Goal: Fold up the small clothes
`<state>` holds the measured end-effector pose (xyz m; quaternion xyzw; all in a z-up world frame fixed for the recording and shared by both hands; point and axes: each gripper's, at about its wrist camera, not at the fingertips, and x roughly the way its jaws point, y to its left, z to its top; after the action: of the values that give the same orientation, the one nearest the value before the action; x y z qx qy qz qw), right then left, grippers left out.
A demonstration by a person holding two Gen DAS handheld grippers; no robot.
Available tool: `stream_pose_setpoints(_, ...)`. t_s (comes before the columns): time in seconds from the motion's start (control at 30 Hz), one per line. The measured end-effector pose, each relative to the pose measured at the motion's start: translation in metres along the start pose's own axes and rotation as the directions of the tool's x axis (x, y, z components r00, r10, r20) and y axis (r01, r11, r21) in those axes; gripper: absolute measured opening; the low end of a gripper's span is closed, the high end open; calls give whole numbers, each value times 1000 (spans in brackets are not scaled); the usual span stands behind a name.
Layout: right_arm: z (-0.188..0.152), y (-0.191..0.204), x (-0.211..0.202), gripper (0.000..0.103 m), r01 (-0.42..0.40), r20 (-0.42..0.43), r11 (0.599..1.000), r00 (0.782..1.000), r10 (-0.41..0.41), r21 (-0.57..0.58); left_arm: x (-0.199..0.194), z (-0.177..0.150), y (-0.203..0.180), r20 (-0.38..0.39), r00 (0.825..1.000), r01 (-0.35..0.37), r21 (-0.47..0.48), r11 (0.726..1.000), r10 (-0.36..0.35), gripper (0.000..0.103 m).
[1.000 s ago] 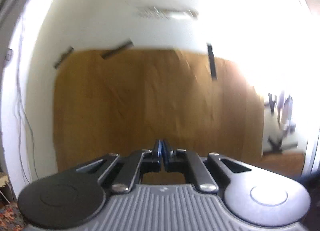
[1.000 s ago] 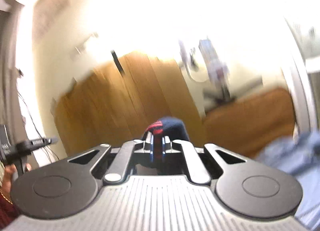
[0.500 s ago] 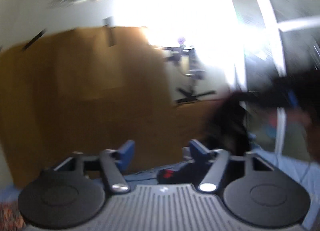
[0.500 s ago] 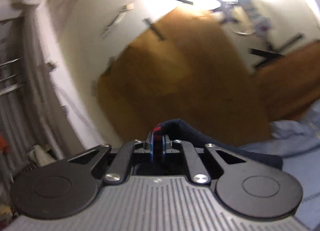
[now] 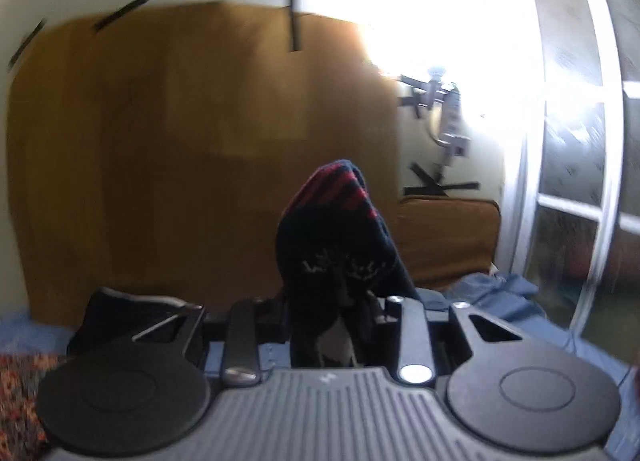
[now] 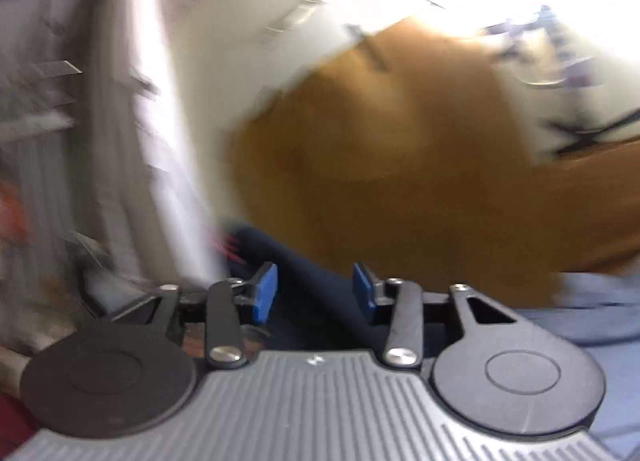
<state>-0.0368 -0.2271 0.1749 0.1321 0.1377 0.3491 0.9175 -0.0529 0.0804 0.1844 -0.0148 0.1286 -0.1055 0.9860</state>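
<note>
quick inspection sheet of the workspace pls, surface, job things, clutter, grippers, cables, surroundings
surface: blue sheet, rumpled at the right.
job's things: dark navy sock with red stripes, bunched up between the left gripper's jaws.
clutter: nothing seen.
grippers: left gripper has just been closing and is shut on the sock; right gripper has just been opening, blue pads apart, dark cloth lying between them untouched.
cables: nothing seen.
surroundings: brown paper taped to a pale wall, bright window at right, patterned carpet.

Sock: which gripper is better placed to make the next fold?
Left, probably. The left gripper has the navy sock bunched between its fingers. The right gripper has just opened, blue pads apart, sock lying loose between them.
</note>
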Motion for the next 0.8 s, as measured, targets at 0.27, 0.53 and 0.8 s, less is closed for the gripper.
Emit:
stream_pose_setpoints(0.27, -118, 7, 52, 68, 223, -193, 889, 928, -320, -399, -12, 17, 8, 32, 999, 0, -23, 1000, 1, 28)
stream_pose_setpoints(0.53, -82, 12, 66, 9, 200, -113, 912, 960, -255, -358, -52, 34, 15, 92, 994, -66, -3, 998, 66, 27)
stream_pose_setpoints(0.8, 93, 72, -60, 9, 279, 345, 915, 923, -171, -292, -160, 87, 14, 359, 933, -45, 8, 999, 39, 26)
